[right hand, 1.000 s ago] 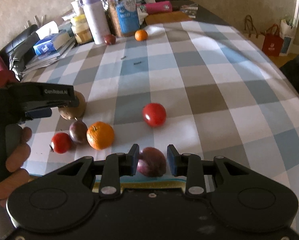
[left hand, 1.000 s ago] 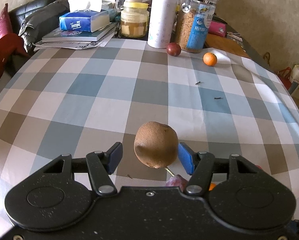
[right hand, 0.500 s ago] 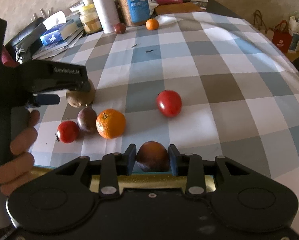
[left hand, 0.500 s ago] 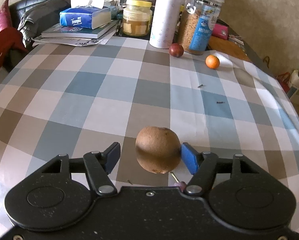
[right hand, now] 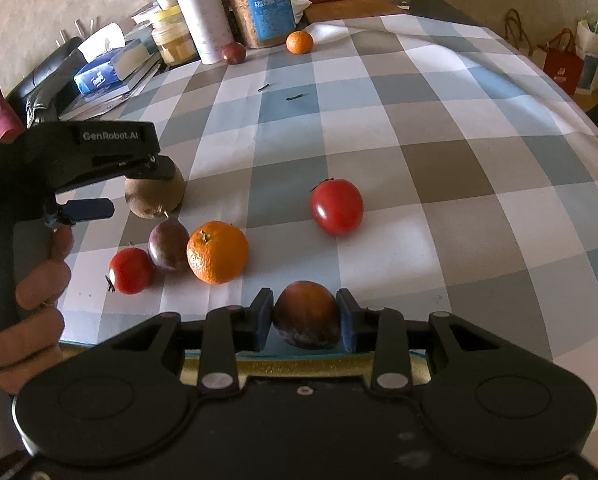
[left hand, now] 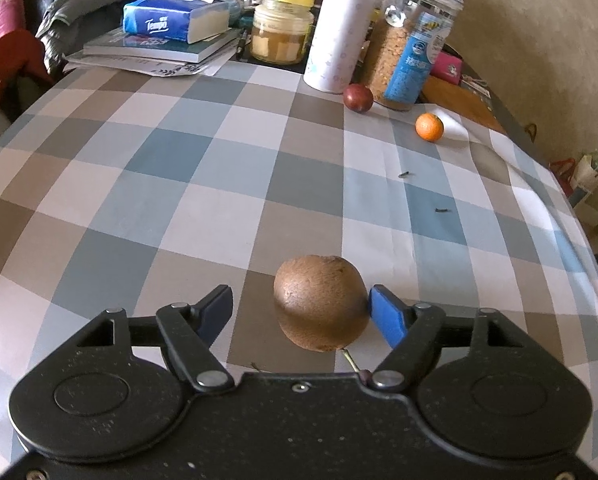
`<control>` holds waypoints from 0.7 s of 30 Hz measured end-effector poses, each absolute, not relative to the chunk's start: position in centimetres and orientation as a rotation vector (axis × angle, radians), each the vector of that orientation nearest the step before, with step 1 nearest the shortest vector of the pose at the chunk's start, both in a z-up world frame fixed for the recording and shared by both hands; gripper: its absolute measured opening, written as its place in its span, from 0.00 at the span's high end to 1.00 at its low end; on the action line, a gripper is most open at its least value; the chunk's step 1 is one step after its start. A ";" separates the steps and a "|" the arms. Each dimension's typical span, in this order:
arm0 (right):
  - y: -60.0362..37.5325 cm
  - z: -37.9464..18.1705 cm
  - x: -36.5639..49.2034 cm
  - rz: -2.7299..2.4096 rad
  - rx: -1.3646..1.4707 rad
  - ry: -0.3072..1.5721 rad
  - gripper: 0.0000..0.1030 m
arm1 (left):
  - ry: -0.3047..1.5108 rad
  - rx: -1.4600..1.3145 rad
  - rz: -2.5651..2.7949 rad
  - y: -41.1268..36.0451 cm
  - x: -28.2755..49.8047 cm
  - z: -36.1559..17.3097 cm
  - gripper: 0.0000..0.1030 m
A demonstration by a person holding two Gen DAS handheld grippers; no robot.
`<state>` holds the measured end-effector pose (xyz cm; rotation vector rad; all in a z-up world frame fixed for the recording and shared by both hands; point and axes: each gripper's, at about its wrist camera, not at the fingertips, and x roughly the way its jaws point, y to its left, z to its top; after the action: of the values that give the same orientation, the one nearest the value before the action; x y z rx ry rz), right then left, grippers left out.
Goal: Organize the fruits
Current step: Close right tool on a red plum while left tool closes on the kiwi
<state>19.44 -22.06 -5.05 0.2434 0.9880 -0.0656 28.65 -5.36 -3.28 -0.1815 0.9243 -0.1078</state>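
Note:
A brown kiwi rests on the checked tablecloth between the jaws of my left gripper. Those jaws are opening: the left pad stands well off the kiwi, the blue right pad is right beside it. My right gripper has a dark red plum between its pads, which touch both sides as the jaws close. Beyond it lie an orange, a large tomato, a small tomato and a purple fruit.
A gold-rimmed tray edge shows under the right gripper. At the far end stand a white bottle, jars and a tissue box on books, with a dark red fruit and a small orange nearby.
The left gripper's jaws have spread wider, and its left pad has drawn away from the kiwi, which stays on the cloth. The plum remains between the right pads.

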 end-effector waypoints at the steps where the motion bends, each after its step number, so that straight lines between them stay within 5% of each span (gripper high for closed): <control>1: -22.3 -5.1 19.6 -0.070 0.256 0.989 0.66 | 0.922 -0.173 -0.109 -5.5 28.6 -3.3 0.25; 21: -23.7 -5.5 27.1 -0.174 0.487 1.008 0.65 | 0.911 -0.129 -0.111 -6.2 28.4 -3.6 0.25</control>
<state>27.12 -23.72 -5.54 0.4869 1.0075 -0.1744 28.41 -6.23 -3.58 -0.1288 0.9114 -0.1110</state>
